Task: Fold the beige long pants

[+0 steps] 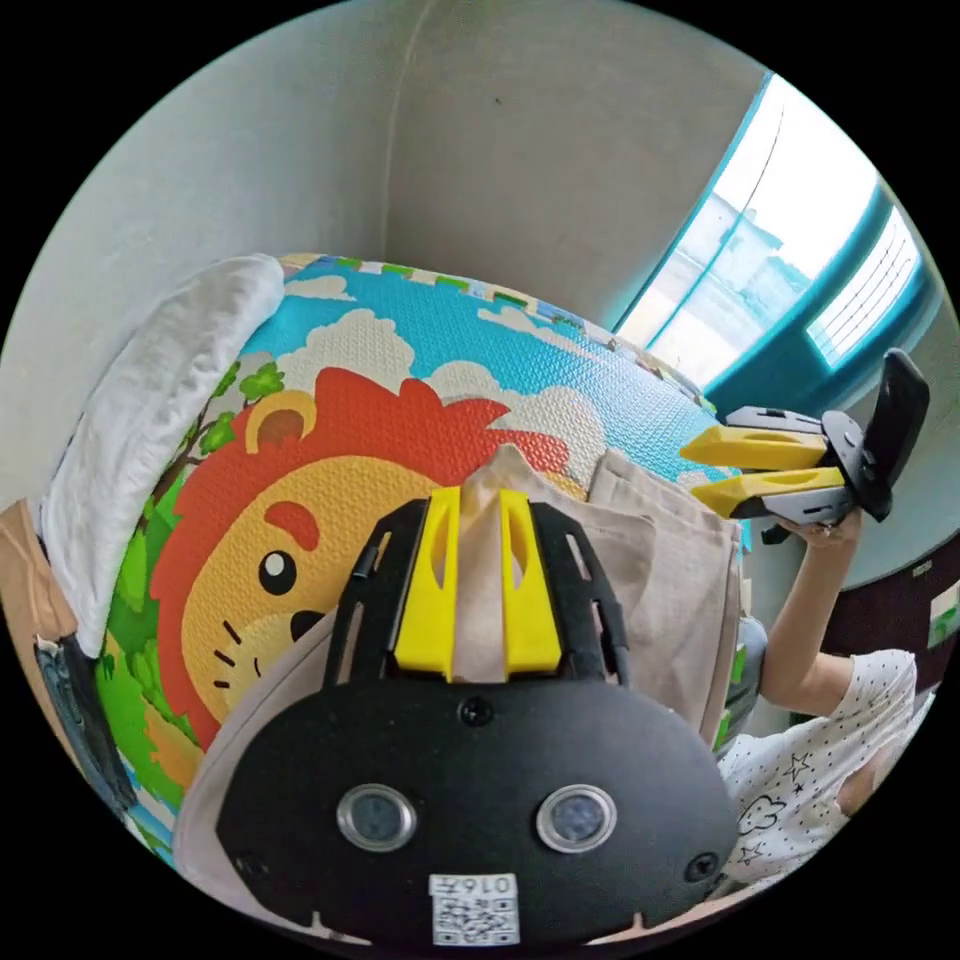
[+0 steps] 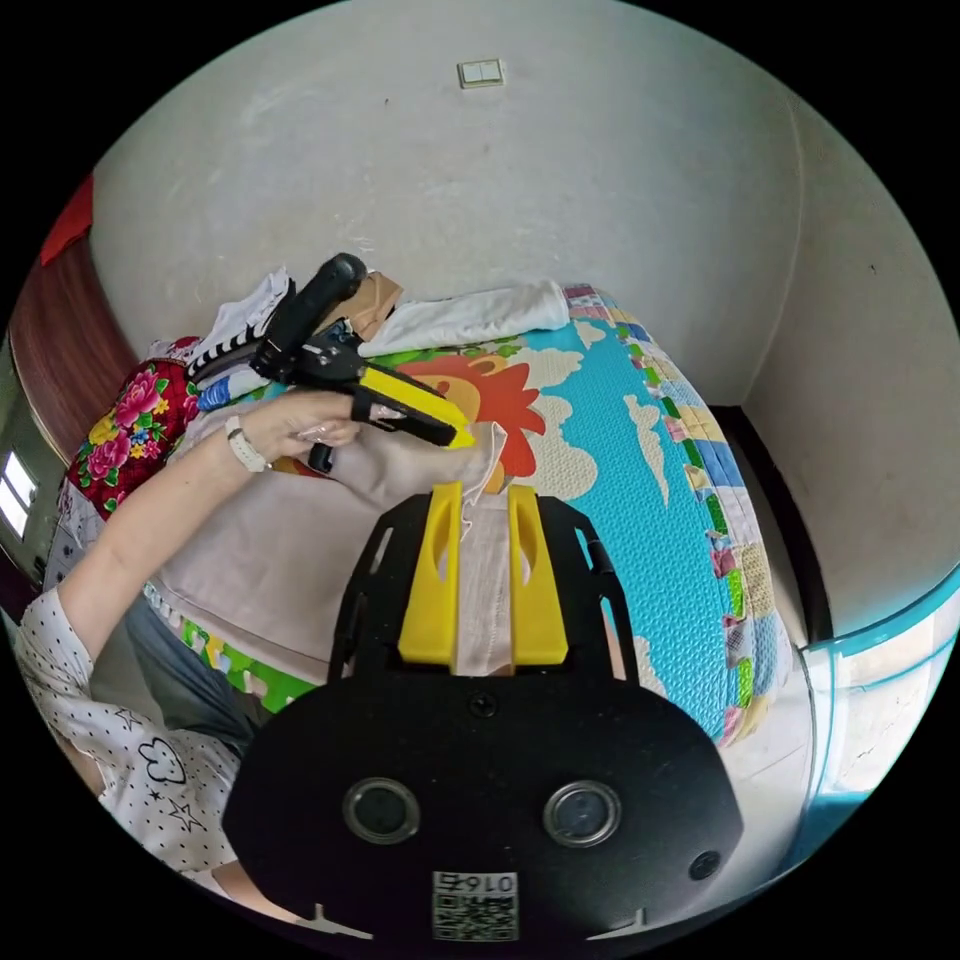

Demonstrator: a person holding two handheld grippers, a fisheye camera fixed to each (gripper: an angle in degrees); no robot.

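The lion play mat (image 1: 330, 400) is covered partly by the beige long pants (image 2: 270, 560). An edge of the pants is clamped between the jaws of the left tongs (image 1: 478, 500), and another edge is clamped by the right tongs (image 2: 484, 495).

The left tongs (image 1: 478, 500) are pinching a fold of the beige pants (image 1: 660, 580), which are lying over the lion play mat (image 1: 400, 400). Beside the pants, the right tongs (image 1: 765, 470) are hovering, jaws slightly parted, gripping nothing.
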